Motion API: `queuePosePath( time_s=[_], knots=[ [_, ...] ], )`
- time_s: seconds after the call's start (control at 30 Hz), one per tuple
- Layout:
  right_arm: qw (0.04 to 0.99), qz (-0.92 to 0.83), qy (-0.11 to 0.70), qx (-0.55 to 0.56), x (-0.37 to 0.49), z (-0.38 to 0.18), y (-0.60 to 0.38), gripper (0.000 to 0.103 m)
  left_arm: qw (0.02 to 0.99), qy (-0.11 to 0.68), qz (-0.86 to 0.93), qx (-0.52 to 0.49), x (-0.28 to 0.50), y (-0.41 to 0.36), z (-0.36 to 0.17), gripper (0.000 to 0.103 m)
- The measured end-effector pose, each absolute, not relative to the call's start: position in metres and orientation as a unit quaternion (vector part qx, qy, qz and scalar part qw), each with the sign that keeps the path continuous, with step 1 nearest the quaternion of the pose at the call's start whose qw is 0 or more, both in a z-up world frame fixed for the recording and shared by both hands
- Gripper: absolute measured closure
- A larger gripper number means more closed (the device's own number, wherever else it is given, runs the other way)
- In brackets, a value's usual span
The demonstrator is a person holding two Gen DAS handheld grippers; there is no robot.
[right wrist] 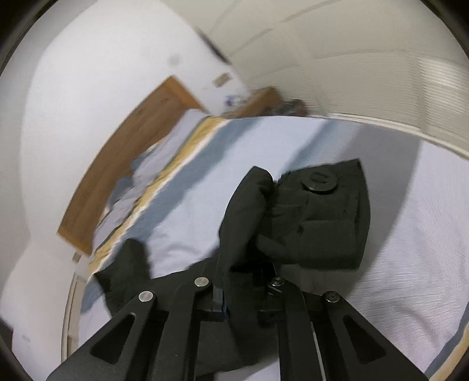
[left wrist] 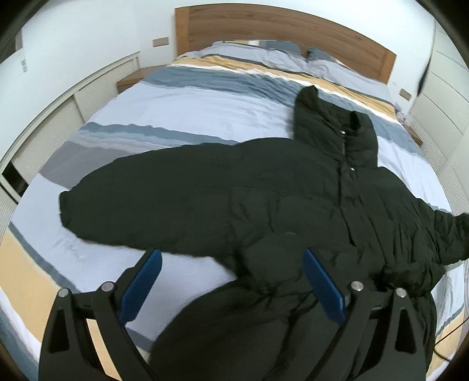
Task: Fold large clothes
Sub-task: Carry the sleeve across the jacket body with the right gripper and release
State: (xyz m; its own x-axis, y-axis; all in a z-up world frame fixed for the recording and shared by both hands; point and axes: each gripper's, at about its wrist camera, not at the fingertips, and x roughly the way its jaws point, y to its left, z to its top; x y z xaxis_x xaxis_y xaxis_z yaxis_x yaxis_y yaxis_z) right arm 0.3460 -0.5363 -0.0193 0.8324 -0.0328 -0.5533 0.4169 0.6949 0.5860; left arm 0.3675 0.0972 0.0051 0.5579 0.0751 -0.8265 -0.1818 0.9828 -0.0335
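Note:
A large black puffer jacket (left wrist: 293,199) with a hood lies spread on the bed, front up, zipper closed, one sleeve stretched out to the left. My left gripper (left wrist: 231,281) is open, its blue pads (left wrist: 140,287) just above the jacket's lower body, holding nothing. My right gripper (right wrist: 246,263) is shut on the jacket's sleeve cuff (right wrist: 319,214) and holds it lifted above the bed; the fabric hides the fingertips.
The bed (left wrist: 181,111) has a striped blue, white and yellow cover, with pillows (left wrist: 263,52) by the wooden headboard (left wrist: 278,26). White cabinets (left wrist: 58,117) line the left side, a wardrobe (right wrist: 351,58) the right. A nightstand (right wrist: 258,102) stands by the bed.

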Motion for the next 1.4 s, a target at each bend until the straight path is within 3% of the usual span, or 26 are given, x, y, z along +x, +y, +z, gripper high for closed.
queuePosePath(
  time_s=[0.4,0.57,0.83,1.03,1.13,1.27,1.4],
  knots=[
    [0.912,0.069,0.304,0.268,0.398,0.060,-0.341,0.093,0.863,0.480,0.090,-0.129,0.340,0.178,0.027,0.006],
    [0.900,0.138,0.364,0.195,0.412,0.042,-0.246,0.093,0.856,0.487,0.091,-0.151,0.333,0.203,0.024,0.006],
    [0.867,0.165,0.460,0.095,0.409,-0.039,-0.148,0.092,0.853,0.485,0.107,-0.161,0.320,0.222,0.009,0.006],
    [0.847,0.157,0.503,0.069,0.409,-0.093,-0.127,0.084,0.846,0.492,0.117,-0.168,0.321,0.228,-0.002,0.006],
    [0.840,0.163,0.513,0.071,0.403,-0.105,-0.131,0.072,0.841,0.503,0.106,-0.168,0.326,0.221,-0.006,0.006],
    [0.828,0.190,0.521,0.080,0.396,-0.104,-0.127,0.055,0.837,0.513,0.075,-0.172,0.336,0.201,-0.009,0.006],
    [0.813,0.239,0.526,0.072,0.381,-0.081,-0.129,0.054,0.843,0.511,0.027,-0.165,0.355,0.156,-0.007,0.006]
  ],
)
